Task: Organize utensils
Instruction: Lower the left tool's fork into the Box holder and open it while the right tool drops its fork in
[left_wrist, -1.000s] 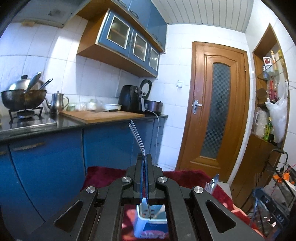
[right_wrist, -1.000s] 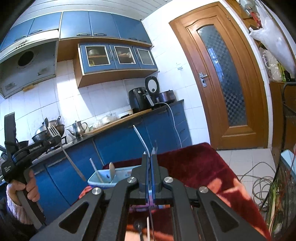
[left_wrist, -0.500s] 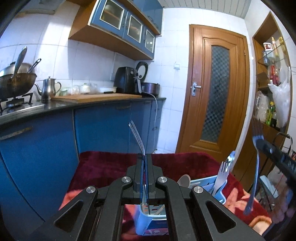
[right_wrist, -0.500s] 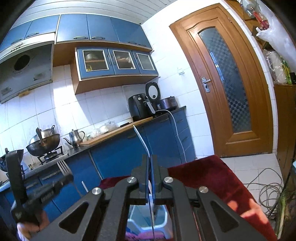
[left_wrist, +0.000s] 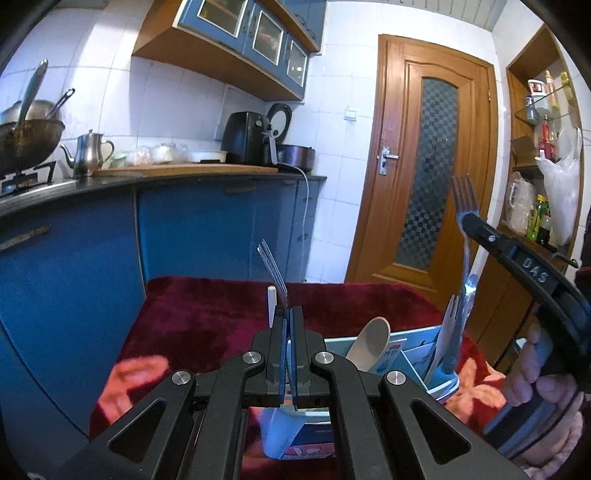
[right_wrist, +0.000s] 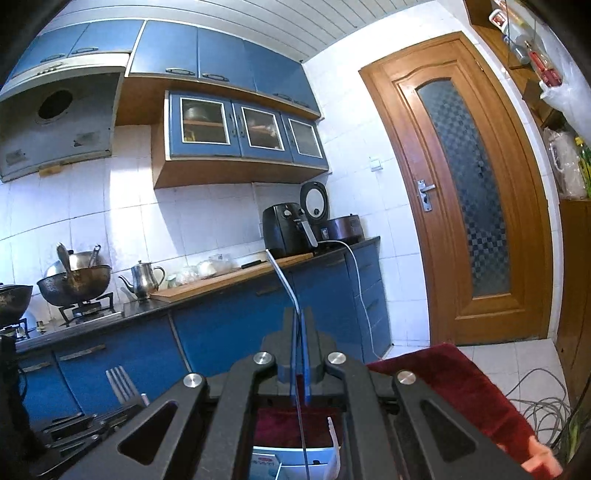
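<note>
We see 2 metal forks, each pinched upright by its thin handle: one in our left gripper (left_wrist: 290, 314), one in our right gripper (right_wrist: 300, 317). They look stiff, light and slippery, so mid-handle grips seem best. Below, a blue-and-white organizer box (left_wrist: 406, 341) on the red cloth (left_wrist: 207, 321) holds a wooden spoon (left_wrist: 371, 341) and a pale fork (left_wrist: 448, 332).

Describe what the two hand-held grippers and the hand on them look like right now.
The left hand-held gripper is matte black, with triangular cut-outs, round silver bolts and blue-lined fingers. The right hand-held gripper matches it, with raised letters "DAS" on its arm. The right hand is bare, with a fuzzy pinkish cuff.
</note>
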